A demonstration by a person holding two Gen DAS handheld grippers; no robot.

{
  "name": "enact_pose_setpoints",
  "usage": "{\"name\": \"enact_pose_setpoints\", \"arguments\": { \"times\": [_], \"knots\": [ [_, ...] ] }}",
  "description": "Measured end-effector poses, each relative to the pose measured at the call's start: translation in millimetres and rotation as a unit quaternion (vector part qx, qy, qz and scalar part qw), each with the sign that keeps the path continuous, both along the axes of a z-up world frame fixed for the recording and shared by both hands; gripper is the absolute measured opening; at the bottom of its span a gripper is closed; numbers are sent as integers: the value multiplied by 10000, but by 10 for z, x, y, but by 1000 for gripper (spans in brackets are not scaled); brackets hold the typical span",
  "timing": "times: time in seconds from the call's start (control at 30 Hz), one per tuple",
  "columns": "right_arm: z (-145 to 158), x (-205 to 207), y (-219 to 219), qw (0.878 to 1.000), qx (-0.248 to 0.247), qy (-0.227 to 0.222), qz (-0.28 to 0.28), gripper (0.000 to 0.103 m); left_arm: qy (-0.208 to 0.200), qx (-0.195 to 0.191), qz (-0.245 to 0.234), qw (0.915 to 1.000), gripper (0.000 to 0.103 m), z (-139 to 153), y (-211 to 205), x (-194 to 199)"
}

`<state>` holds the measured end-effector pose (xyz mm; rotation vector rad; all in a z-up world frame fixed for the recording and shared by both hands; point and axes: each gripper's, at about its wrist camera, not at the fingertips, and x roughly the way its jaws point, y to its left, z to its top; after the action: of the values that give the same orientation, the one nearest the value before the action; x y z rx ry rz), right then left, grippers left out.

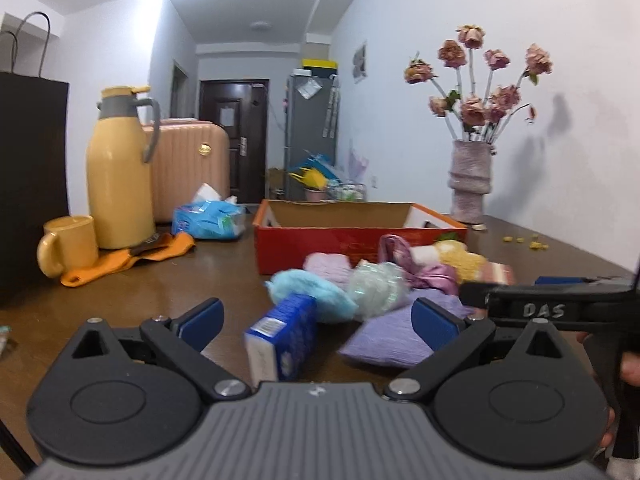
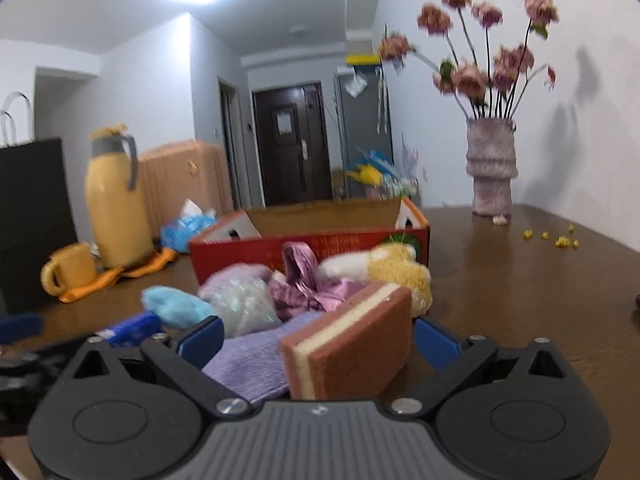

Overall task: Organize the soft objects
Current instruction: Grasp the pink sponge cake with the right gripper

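Nearest the right gripper point(image 2: 316, 340), whose spread jaws straddle a brown sponge point(image 2: 352, 344) without pinching it, a grasp seems in hand, then a lift over the soft pile into the far red box point(image 2: 312, 248); the left gripper point(image 1: 316, 316), also released, hovers over a blue packet point(image 1: 280, 336).

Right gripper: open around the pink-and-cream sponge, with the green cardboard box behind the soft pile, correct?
Not quite: the cardboard box is red, as the right wrist view shows. The rest holds: the right gripper is open around the pink-and-cream sponge.
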<state>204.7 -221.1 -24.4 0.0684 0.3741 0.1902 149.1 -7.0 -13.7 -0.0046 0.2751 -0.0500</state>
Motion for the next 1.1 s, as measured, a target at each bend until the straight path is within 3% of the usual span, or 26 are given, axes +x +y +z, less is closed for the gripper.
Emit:
{"name": "enact_pose_setpoints", "arguments": {
  "times": [0.03, 0.07, 0.1, 0.17, 0.23, 0.3, 0.43, 0.47, 0.53, 0.6, 0.7, 0.77, 0.87, 0.93, 0.97, 1.03, 1.1],
  "knots": [
    [-51, 80, 20, 9999, -43, 131, -12, 85, 21, 7, 47, 10000, 102, -4, 10, 32],
    [-93, 129, 26, 9997, -61, 245, 15, 58, 67, 3, 68, 10000, 102, 0, 9, 54],
    [-125, 149, -1, 9996, -9, 279, 23, 46, 92, -8, 59, 9999, 102, 12, -2, 57],
    [-128, 104, -156, 9992, 284, 286, -32, 40, 41, 11, -72, 10000, 102, 33, -68, 45],
    [-90, 19, -411, 9974, 648, 322, 60, 40, -39, 84, -256, 9996, 102, 40, -177, 13],
    [-76, -16, -745, 9879, 1225, 766, 559, 40, -52, 172, -459, 9988, 102, 34, -318, -2],
    [-180, -13, -1248, 9394, 2233, 1773, 1903, 39, 101, 34, -834, 9965, 102, -6, -506, 47],
    [-206, 3, -1285, 9351, 2236, 1867, 2019, 38, 167, -47, -905, 9957, 102, -18, -543, 68],
    [-224, 73, -1253, 9441, 1801, 1927, 1976, 43, 345, -131, -1038, 9939, 102, -41, -632, 120],
    [-152, 116, -1210, 9710, 1157, 1611, 1333, 66, 499, -137, -1151, 9920, 102, -35, -709, 156],
    [-56, 82, -1198, 9883, 689, 1095, 803, 67, 521, -112, -1233, 9909, 102, -17, -768, 181],
    [-55, 33, -1250, 9874, 936, 1038, 739, 66, 517, -110, -1224, 9911, 98, 5, -807, 254],
    [-105, -127, -1228, 9829, 1144, 1084, 957, 65, 602, -279, -1552, 9857, 80, 87, -870, 471],
    [-125, -292, -1172, 9822, 1096, 1055, 1099, 63, 862, -293, -1684, 9815, 66, 131, -956, 758],
    [-136, -347, -1157, 9818, 1115, 1079, 1097, 61, 998, -274, -1788, 9784, 64, 138, -1001, 903],
    [-192, -478, -1105, 9774, 1366, 1169, 1110, 58, 1277, -336, -2082, 9691, 55, 125, -1070, 1154],
    [-253, -533, -1102, 9686, 1783, 1301, 1149, 58, 1767, -452, -2425, 9528, 51, 71, -1134, 1379]
  ]
}}
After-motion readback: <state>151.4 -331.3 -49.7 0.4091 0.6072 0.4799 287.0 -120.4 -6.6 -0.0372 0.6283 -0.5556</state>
